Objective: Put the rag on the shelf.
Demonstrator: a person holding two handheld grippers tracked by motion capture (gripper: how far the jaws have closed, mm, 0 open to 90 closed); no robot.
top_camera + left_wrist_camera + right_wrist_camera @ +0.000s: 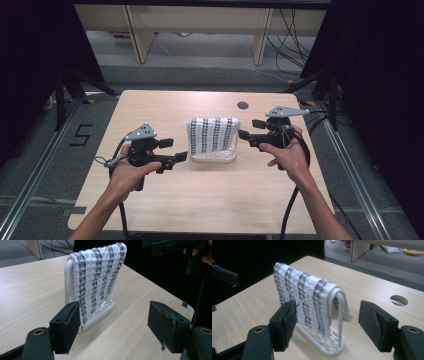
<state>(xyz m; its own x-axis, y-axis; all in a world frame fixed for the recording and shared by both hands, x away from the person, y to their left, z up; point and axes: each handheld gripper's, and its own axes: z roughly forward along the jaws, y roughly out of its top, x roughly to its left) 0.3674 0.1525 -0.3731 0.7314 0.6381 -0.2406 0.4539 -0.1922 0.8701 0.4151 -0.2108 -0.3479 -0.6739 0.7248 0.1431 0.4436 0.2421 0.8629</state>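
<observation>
A white towel with dark stripes (212, 136) hangs over a small white plastic rack (214, 158) in the middle of the table. In the left gripper view the towel (100, 277) drapes over the rack's hoop (67, 277); in the right gripper view the towel (304, 295) covers the rack (322, 340) from the other side. My left gripper (174, 150) is open, just left of the rack, with nothing between its pads (71, 326). My right gripper (247, 129) is open too, just right of the towel's top, empty.
The wooden table (200, 200) has a round cable hole (243, 105) behind the rack. Black curtains stand at both sides. Table legs and loose cables (290, 35) lie on the floor beyond the far edge.
</observation>
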